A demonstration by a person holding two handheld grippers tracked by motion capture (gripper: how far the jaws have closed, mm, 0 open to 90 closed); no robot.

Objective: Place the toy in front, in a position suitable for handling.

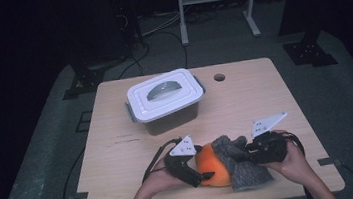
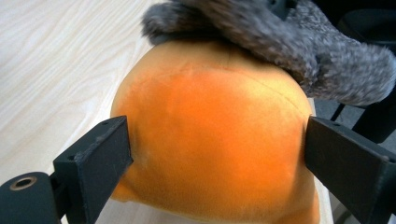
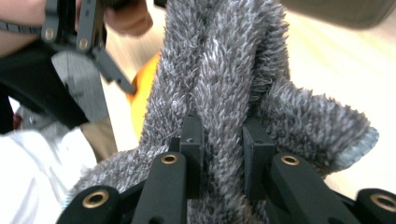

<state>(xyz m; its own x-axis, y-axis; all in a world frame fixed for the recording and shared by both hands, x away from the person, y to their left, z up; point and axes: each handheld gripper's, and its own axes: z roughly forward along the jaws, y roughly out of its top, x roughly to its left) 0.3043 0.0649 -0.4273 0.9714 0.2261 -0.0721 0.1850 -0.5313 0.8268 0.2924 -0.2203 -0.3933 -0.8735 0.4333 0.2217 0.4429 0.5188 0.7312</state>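
The risk I see from here is the grey fuzzy cloth (image 1: 239,160) slipping or dragging the orange plush ball (image 1: 211,166) off the near edge of the worktop (image 1: 120,151), because the ball sits close to that edge and nothing seems to be pinning it. The left hand-held gripper (image 2: 217,154) has its jaws spread wide on either side of the ball; in the left gripper view the black pads (image 2: 100,156) stand just at the ball's flanks, and I would call it open around the ball, not squeezing it, though the left pad looks nearly in contact. If the right hand tugs the cloth now, the ball could roll out from between those open jaws. The right hand-held gripper (image 3: 223,140) is clamped shut on a fold of the cloth, the pile bunching up between its narrow jaws, and the cloth runs away from it and drapes over the top of the ball. A pinch on such a thick loose fold could also let go if pulled hard. The ball lies directly ahead of the left gripper and just beside the right one, with the cloth between them. The white lidded box (image 1: 164,101) stands well beyond both grippers, apart from all this.
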